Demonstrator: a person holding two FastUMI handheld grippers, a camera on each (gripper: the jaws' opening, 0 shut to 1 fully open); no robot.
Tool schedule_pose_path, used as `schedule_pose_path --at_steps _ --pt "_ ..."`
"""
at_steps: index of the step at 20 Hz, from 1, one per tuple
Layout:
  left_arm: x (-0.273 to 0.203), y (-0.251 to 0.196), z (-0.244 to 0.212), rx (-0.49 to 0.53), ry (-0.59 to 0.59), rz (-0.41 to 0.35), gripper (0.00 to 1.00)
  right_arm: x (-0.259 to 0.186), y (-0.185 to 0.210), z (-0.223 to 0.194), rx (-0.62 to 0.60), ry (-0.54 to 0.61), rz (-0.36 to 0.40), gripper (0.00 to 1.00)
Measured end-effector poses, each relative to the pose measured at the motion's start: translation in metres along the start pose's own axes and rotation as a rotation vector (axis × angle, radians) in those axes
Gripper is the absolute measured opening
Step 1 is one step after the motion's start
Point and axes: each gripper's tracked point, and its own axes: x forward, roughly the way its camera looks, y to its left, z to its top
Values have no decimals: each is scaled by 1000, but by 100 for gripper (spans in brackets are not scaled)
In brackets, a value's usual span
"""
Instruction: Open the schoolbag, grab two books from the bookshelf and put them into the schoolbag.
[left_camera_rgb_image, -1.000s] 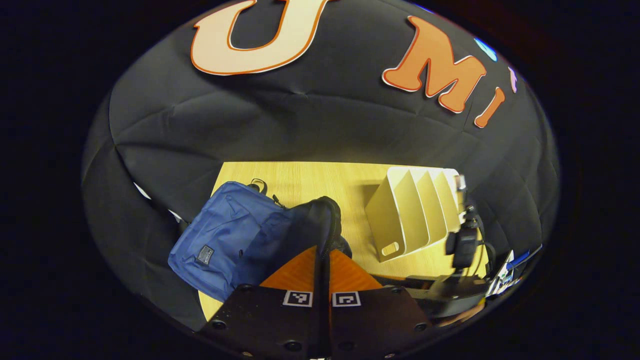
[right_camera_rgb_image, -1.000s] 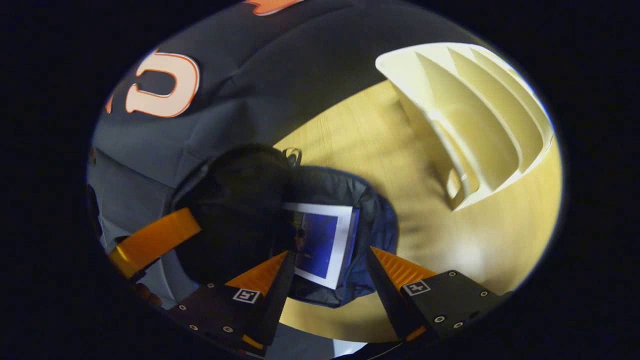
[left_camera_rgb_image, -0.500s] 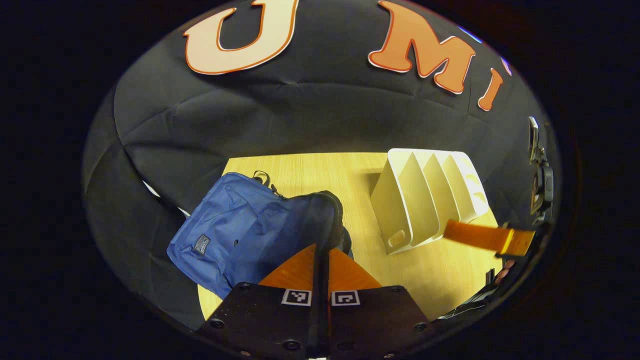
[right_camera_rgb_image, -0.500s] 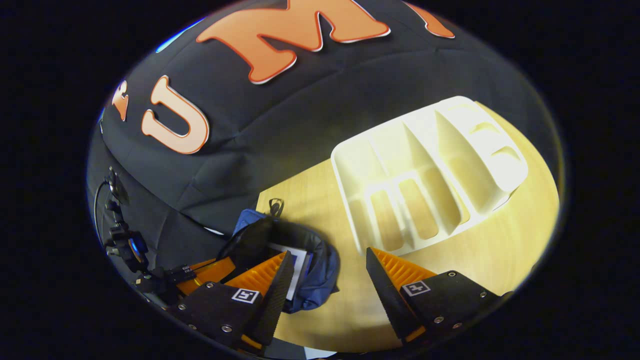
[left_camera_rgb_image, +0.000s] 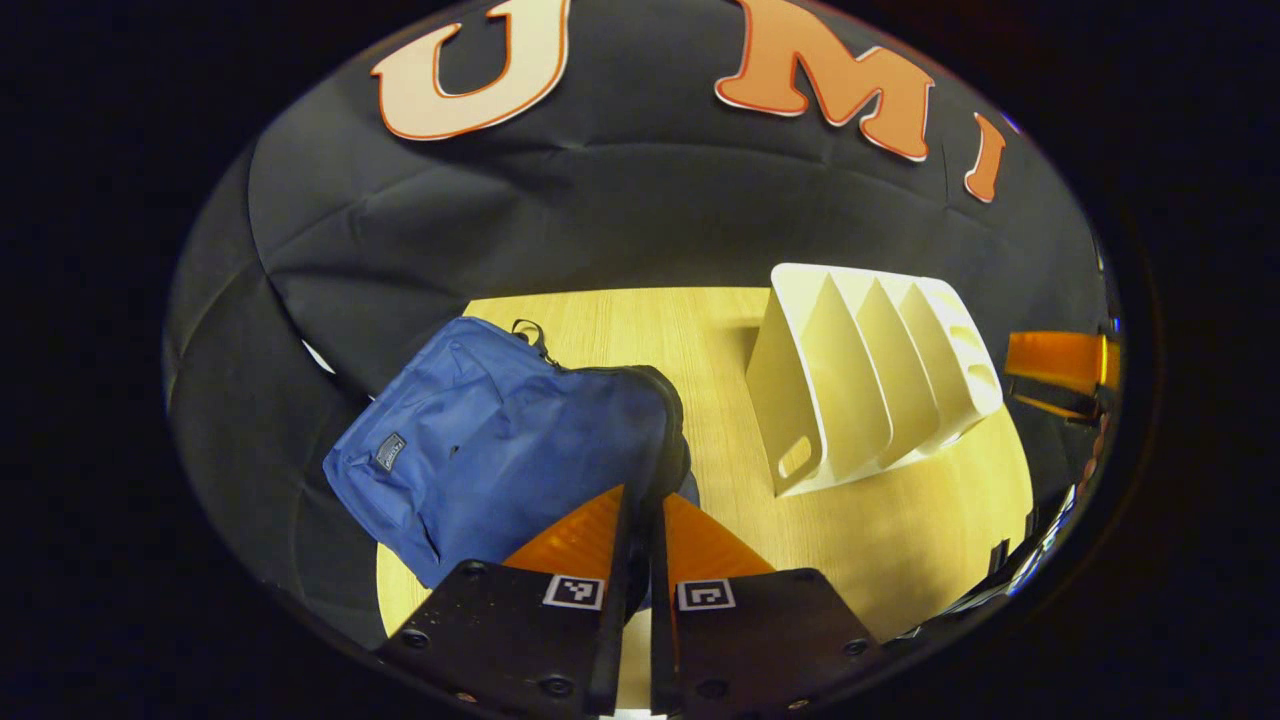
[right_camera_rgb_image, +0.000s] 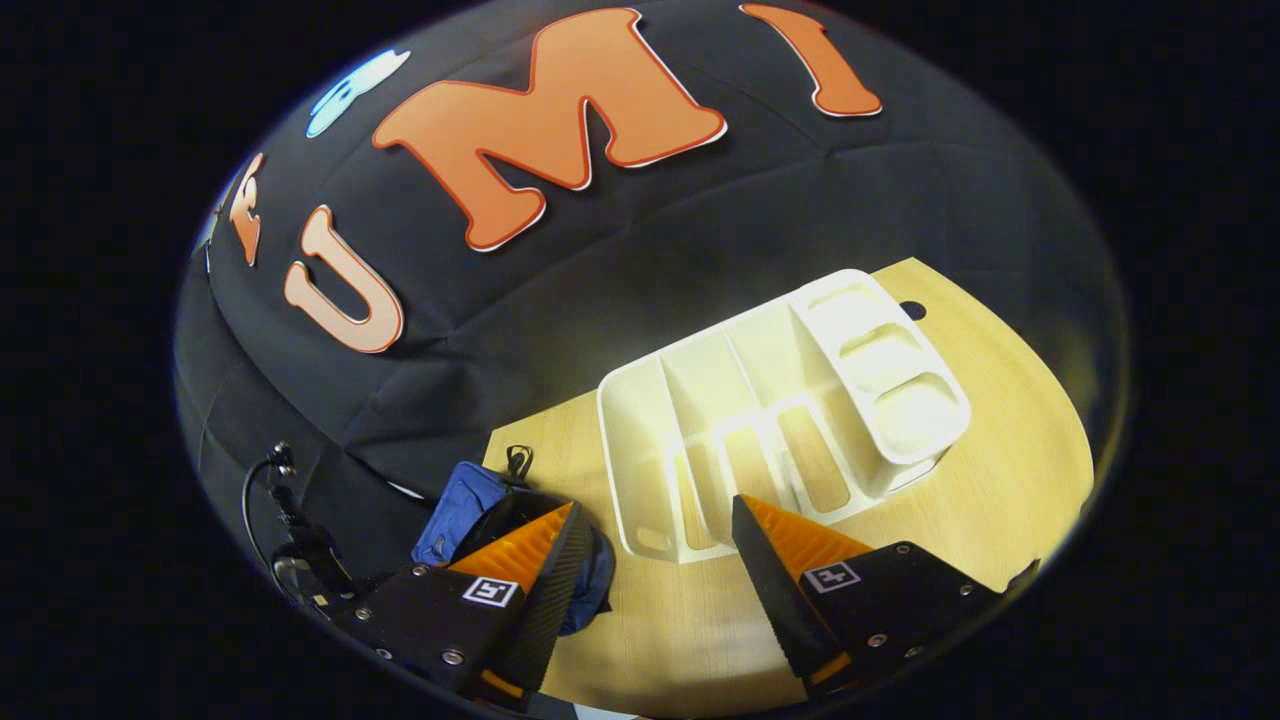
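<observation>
Left gripper (left_camera_rgb_image: 640, 510) pinches the blue schoolbag's (left_camera_rgb_image: 500, 440) dark rim; right gripper (right_camera_rgb_image: 655, 525) gapes wide before the white bookshelf (right_camera_rgb_image: 780, 420).

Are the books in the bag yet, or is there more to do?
The shelf has bare slots, so the books look taken, but I can't see them inside the bag. The left gripper is shut on the bag's rim. The right gripper is open, holding nothing. Probably only letting go of the bag is left.
</observation>
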Motion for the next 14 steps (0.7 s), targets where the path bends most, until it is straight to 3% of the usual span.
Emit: schedule_pose_path --at_steps 2,6,8,9,14 --pt "-3 -14 -6 -2 -17 -7 16 -6 -6 2 -16 -10 6 88" --pt "-22 -53 13 -29 -134 -58 36 -22 -9 11 -82 -59 29 88" --pt "-31 -66 31 -15 -213 -61 51 -27 -11 18 -123 -98 32 88" --pt "-38 -75 40 -11 -252 -66 66 -30 -15 23 -144 -121 27 87" --pt "-76 -120 81 38 -467 -112 90 -47 -28 48 -227 -249 -6 88"
